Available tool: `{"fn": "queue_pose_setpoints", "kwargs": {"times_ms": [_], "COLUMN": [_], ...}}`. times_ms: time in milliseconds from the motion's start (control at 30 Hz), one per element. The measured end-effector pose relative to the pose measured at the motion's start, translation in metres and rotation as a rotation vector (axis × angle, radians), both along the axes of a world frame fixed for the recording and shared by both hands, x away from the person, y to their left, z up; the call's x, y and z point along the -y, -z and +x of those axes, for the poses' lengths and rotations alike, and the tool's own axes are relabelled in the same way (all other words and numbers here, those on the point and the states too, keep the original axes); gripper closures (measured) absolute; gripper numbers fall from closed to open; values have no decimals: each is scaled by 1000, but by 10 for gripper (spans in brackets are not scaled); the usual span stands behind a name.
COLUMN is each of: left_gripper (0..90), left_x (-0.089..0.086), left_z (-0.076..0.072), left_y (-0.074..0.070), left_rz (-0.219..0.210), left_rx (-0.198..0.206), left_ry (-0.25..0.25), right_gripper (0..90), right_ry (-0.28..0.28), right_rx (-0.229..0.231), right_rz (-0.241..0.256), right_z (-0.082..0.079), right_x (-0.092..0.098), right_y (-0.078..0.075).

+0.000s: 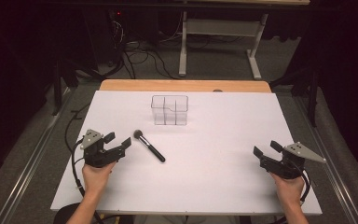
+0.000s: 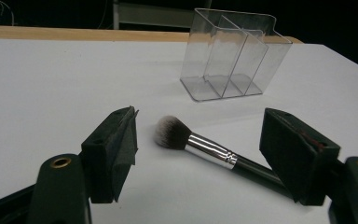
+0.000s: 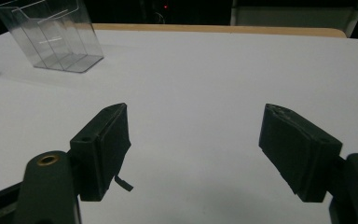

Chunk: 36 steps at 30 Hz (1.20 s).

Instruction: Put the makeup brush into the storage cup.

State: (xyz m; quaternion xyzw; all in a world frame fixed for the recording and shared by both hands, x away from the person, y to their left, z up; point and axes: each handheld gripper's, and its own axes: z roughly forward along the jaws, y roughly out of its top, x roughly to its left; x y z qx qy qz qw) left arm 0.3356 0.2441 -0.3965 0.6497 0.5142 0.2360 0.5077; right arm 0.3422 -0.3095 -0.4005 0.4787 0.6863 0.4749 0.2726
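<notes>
We lose the makeup brush handle's end behind the left hand-held gripper, whose right jaw covers it.

The person's left hand holds the black two-jaw left gripper low over the table's left side, jaws spread wide and aimed forward and to the right. The right hand holds the matching black right gripper at the table's right side, jaws likewise wide apart, aimed forward and to the left.

One brush (one clear organizer)
</notes>
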Motion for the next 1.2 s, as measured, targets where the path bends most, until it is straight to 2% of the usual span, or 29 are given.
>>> {"fn": "queue_pose_setpoints", "kwargs": {"times_ms": [233,800,1067,1200], "left_gripper": [274,266,262,260], "left_x": [0,1,7,7], "left_z": [2,-1,0,0], "left_y": [1,0,-1,-2], "left_rz": [-6,-7,11,5], "left_rx": [-11,0,-4,0], "left_ry": [-2,3,29,30], "right_gripper": [265,268,268,269], "right_ry": [-6,-22,-29,-34], "right_rx": [-10,-14,-15,-20], "right_rz": [-2,-6,-13,-17], "right_z": [1,0,0,1], "right_x": [-2,-3,-5,-6], "right_y": [1,2,2,3]}}
